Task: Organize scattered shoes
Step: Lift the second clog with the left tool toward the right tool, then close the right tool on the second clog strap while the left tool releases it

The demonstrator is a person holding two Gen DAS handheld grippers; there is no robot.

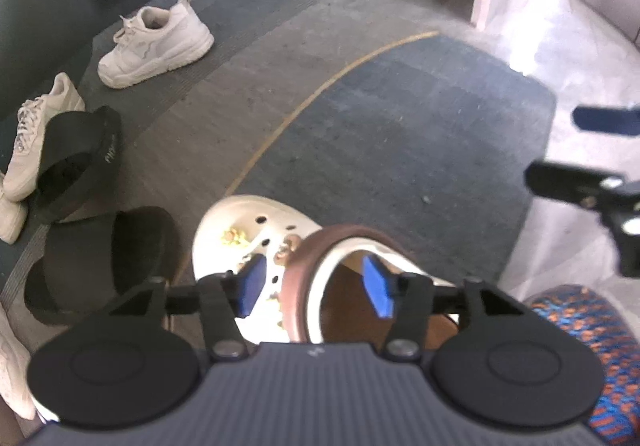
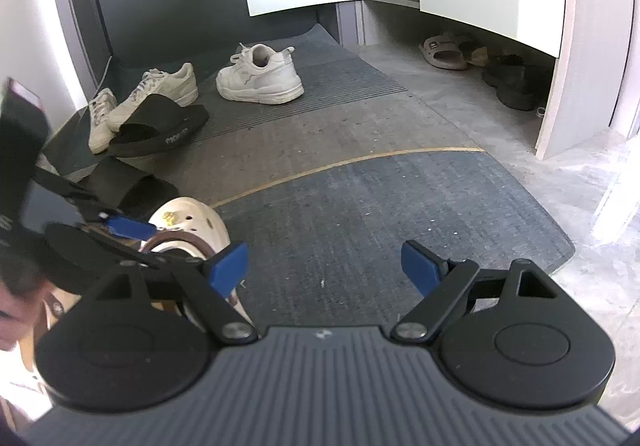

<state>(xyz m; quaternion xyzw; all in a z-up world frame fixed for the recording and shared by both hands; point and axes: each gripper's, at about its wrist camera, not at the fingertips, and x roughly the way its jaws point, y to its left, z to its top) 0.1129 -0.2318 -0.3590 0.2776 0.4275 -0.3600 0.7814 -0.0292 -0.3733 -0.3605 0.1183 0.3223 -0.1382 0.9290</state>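
A cream clog (image 1: 248, 222) with a brown heel strap (image 1: 304, 286) and charms lies on the floor below my left gripper (image 1: 316, 286). The blue pads straddle the strap and the rim of the upper with space on both sides, so the gripper is open. In the right wrist view the same clog (image 2: 192, 218) sits at the lower left under one blue pad (image 2: 128, 227) of the left gripper. My right gripper (image 2: 324, 270) hangs open and empty over the dark mat (image 2: 400, 214).
Left of the clog lie two black slides (image 1: 80, 162) (image 1: 104, 266) and beige sneakers (image 1: 36, 134). A white sneaker (image 2: 260, 78) stands farther back. The open cabinet holds a beige slipper (image 2: 444, 52) and dark shoes (image 2: 512, 82). A person's patterned clothing (image 1: 580, 346) is close at the right.
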